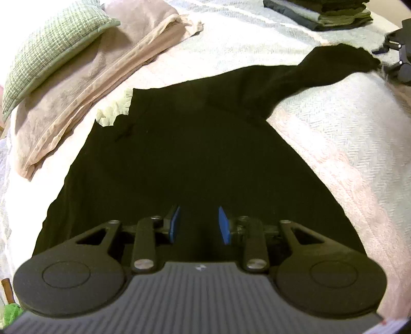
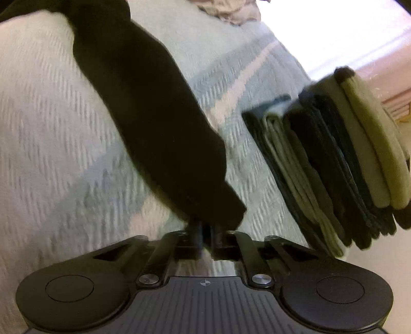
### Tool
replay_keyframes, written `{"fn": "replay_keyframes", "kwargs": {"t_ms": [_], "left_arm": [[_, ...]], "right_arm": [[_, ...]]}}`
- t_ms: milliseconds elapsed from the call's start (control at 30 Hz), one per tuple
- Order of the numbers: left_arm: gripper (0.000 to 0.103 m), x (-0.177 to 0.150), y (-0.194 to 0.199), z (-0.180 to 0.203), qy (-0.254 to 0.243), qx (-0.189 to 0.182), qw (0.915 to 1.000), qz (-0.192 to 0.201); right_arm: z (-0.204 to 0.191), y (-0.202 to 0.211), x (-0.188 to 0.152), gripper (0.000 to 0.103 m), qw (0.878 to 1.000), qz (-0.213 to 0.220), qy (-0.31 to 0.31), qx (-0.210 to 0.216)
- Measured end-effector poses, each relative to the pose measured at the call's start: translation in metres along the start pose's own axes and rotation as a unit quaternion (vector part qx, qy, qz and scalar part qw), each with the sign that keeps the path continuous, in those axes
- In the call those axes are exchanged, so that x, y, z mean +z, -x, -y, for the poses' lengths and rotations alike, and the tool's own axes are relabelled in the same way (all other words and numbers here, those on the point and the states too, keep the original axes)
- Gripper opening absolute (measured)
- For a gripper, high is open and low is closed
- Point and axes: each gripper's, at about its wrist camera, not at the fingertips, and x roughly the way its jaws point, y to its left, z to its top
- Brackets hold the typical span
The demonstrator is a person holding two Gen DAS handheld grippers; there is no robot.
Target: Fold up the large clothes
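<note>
Currently black garment (image 1: 185,159) is spread on bedspread (image 1: 346,123) ahead of left claw (image 1: 199,226), pads apart, nothing held. Only right view shows right claw (image 2: 205,231) pinching sleeve cuff (image 2: 210,203); folded stack (image 2: 334,167) seen to its right.

Bare bedspread (image 1: 334,123) lies open right of the black garment (image 1: 192,154); folded stack (image 2: 334,164) crowds the sleeve end.

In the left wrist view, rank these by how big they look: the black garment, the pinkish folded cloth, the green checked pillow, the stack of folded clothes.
1. black garment
2. pinkish folded cloth
3. green checked pillow
4. stack of folded clothes, cut off by the frame edge and farthest away, so its true size is unsure.
</note>
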Motion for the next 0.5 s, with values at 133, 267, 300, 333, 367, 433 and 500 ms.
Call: {"fn": "replay_keyframes", "kwargs": {"t_ms": [133, 267, 300, 333, 367, 433, 500], "left_arm": [[0.028, -0.002, 0.003, -0.002, 0.011, 0.004, 0.9998, -0.015], [0.028, -0.008, 0.004, -0.003, 0.01, 0.007, 0.9996, -0.024], [0.028, -0.009, 0.005, -0.003, 0.01, 0.008, 0.9996, -0.024], [0.028, -0.011, 0.007, -0.003, 0.01, 0.009, 0.9996, -0.025], [0.028, -0.013, 0.01, -0.004, 0.013, 0.011, 0.9996, -0.025], [0.028, -0.019, 0.019, -0.008, 0.023, 0.013, 0.9993, -0.025], [0.028, -0.028, 0.029, -0.013, 0.036, 0.015, 0.9989, -0.027]], "right_arm": [[-0.001, 0.029, -0.023, 0.002, 1.0, -0.011, -0.009, -0.023], [-0.018, 0.037, -0.035, 0.002, 1.0, -0.023, -0.005, 0.001], [-0.021, 0.034, -0.035, 0.002, 0.999, -0.032, -0.004, 0.001], [-0.021, 0.034, -0.034, 0.003, 0.999, -0.042, -0.012, 0.001], [-0.02, 0.034, -0.032, 0.004, 0.998, -0.052, -0.023, -0.001], [-0.014, 0.044, -0.031, 0.027, 0.996, -0.067, -0.054, -0.006], [-0.01, 0.063, -0.028, 0.046, 0.993, -0.07, -0.097, 0.005]]}}
